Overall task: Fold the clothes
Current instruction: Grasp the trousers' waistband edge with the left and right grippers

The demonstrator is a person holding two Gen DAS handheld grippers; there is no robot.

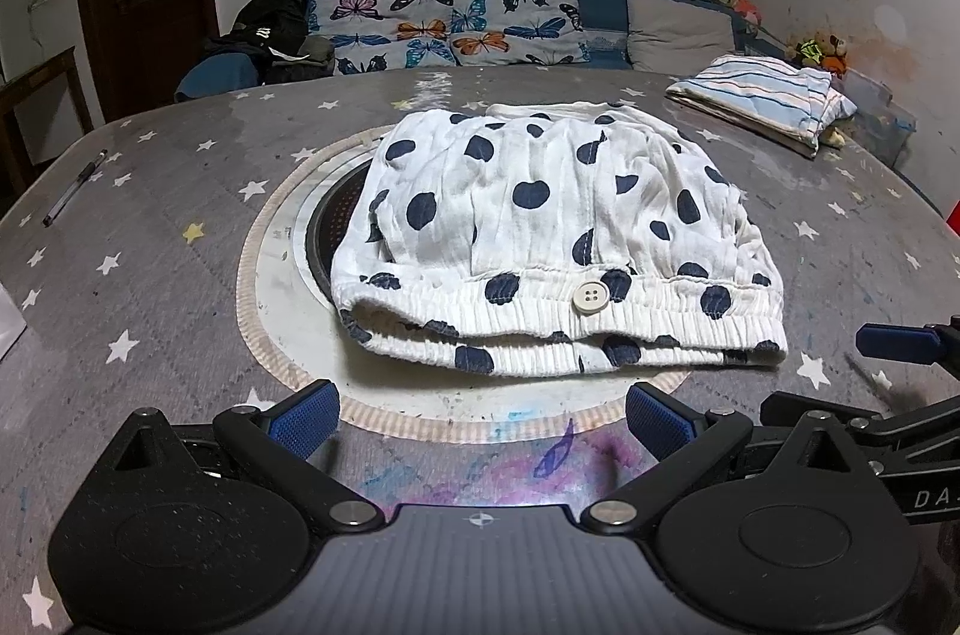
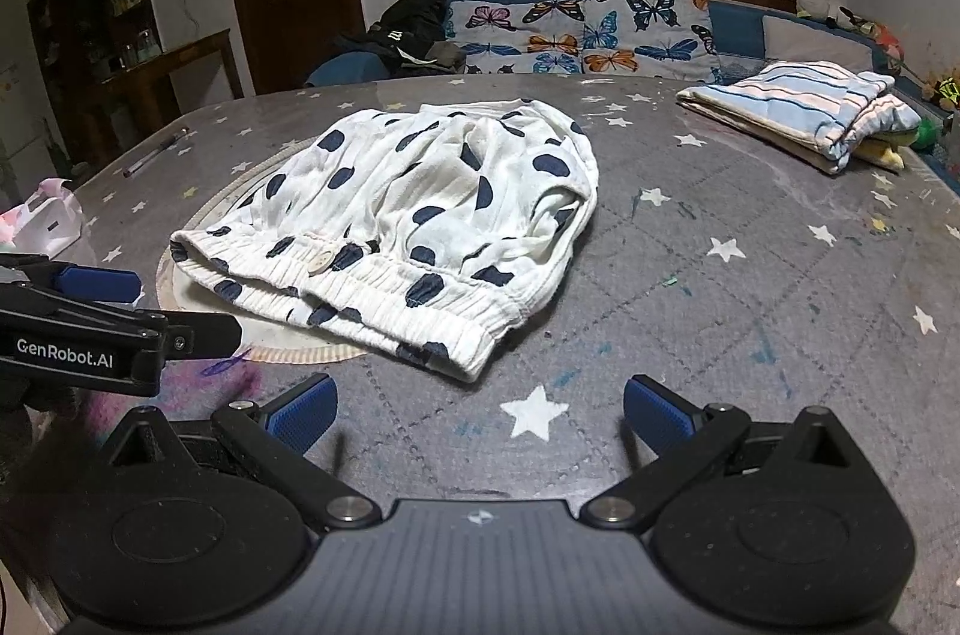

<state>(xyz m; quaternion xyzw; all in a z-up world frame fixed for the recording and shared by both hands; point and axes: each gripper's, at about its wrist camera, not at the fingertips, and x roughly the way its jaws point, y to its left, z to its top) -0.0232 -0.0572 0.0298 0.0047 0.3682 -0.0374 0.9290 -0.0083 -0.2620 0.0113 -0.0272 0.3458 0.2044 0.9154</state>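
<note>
White shorts with dark blue dots [image 1: 558, 239] lie folded on the grey star-patterned table [image 1: 150, 287], elastic waistband and a white button [image 1: 591, 300] facing me. My left gripper [image 1: 480, 422] is open just in front of the waistband, nothing between its blue pads. In the right wrist view the same shorts [image 2: 420, 215] lie ahead and to the left. My right gripper [image 2: 480, 419] is open over bare tabletop, short of the waistband's right corner. Each gripper shows at the edge of the other's view.
A folded striped garment [image 1: 762, 101] lies at the table's far right. A pen [image 1: 75, 188] rests near the left edge. A round inset plate [image 1: 282, 275] sits under the shorts. A white bag [image 2: 42, 218] stands at the left. Beyond the table is a sofa with butterfly cushions [image 1: 456, 20].
</note>
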